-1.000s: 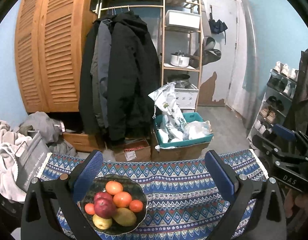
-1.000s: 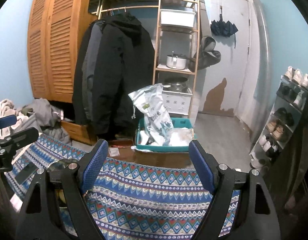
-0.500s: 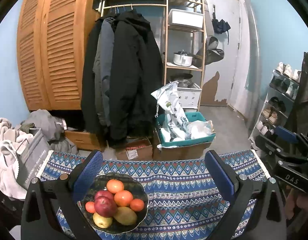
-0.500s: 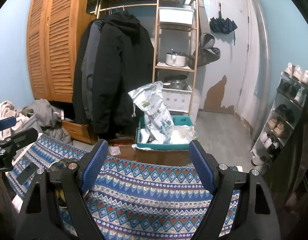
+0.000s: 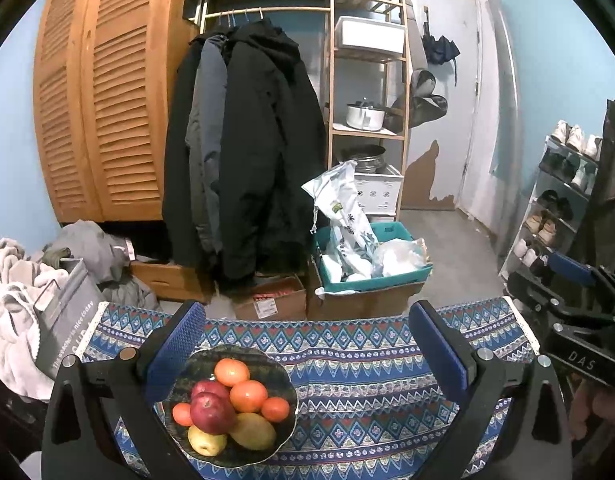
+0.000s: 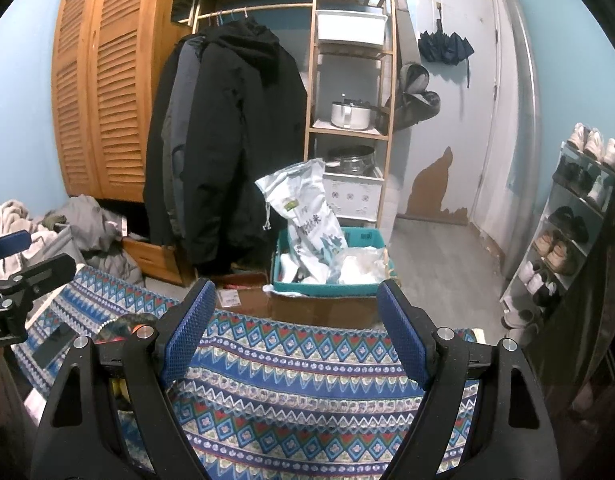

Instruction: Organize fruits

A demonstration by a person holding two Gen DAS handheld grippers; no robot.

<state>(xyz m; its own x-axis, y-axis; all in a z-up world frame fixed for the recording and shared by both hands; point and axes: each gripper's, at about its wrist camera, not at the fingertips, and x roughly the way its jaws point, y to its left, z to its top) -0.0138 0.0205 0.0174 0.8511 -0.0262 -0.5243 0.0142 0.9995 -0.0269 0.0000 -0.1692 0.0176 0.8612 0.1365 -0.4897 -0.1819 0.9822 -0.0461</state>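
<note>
A dark bowl (image 5: 281, 376) sits on the blue patterned tablecloth (image 5: 367, 380), holding a red apple (image 5: 212, 412), several oranges (image 5: 248, 396), a yellow fruit (image 5: 206, 442) and a brownish fruit (image 5: 253, 430). My left gripper (image 5: 309, 344) hangs open above the cloth, and the bowl lies just inside its left finger. My right gripper (image 6: 297, 332) is open over bare cloth to the right, nothing between its pads. In the right wrist view the bowl (image 6: 123, 322) is mostly hidden behind the left finger. Each gripper shows at the other view's edge.
Beyond the table's far edge stand cardboard boxes and a teal crate (image 5: 371, 276) with bags. Dark coats (image 5: 247, 160) hang behind, a shoe rack (image 5: 559, 200) is at the right, and a grey bag (image 5: 63, 320) with laundry at the left. A dark flat object (image 6: 53, 344) lies on the cloth.
</note>
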